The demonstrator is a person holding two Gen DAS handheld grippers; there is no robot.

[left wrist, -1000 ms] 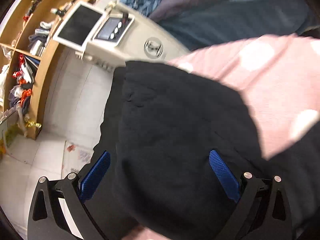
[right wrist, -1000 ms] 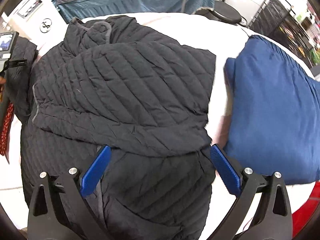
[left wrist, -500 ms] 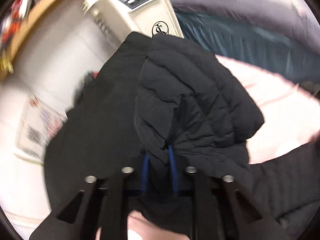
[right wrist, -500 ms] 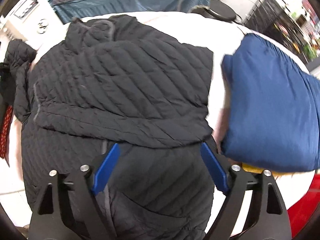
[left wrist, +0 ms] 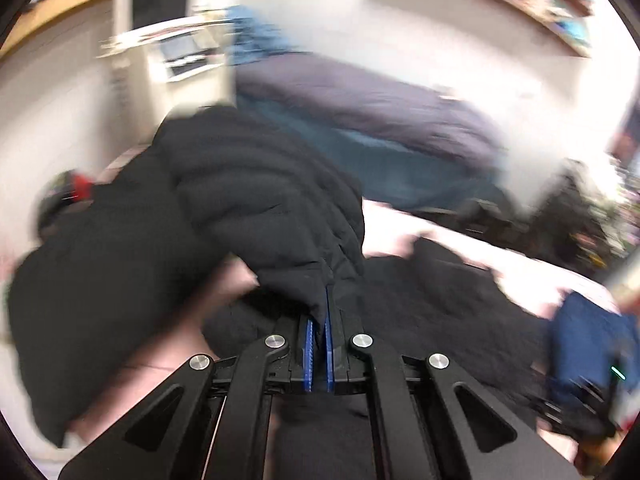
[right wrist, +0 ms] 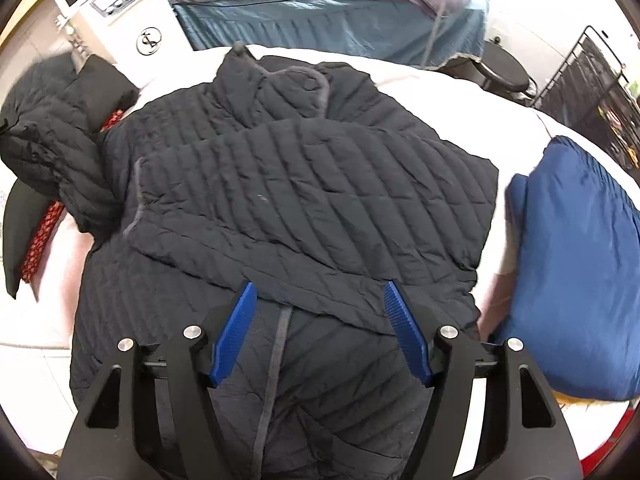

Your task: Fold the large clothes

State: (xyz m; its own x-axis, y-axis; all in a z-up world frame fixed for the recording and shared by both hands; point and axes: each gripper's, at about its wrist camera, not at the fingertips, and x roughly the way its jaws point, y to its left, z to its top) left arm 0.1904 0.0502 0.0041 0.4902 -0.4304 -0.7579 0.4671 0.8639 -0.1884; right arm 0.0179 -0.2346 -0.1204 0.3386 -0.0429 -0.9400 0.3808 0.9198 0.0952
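A black quilted jacket (right wrist: 304,200) lies spread on a pale pink bed cover (right wrist: 440,92), one sleeve folded across its front. My left gripper (left wrist: 319,320) is shut on the end of the other sleeve (left wrist: 256,208) and holds it lifted; that sleeve shows at the left of the right wrist view (right wrist: 48,140). My right gripper (right wrist: 320,320) is open and empty, hovering over the jacket's lower front near the folded sleeve's edge.
A folded blue blanket (right wrist: 580,272) lies on the bed to the right of the jacket. A red patterned cloth (right wrist: 40,236) and a dark garment (right wrist: 20,232) lie at the left edge. A white appliance (right wrist: 120,12) and another bed (right wrist: 328,8) stand behind.
My left gripper closed on the sleeve end and lifted it, swinging to face across the bed. My right gripper narrowed somewhat and moved closer over the jacket.
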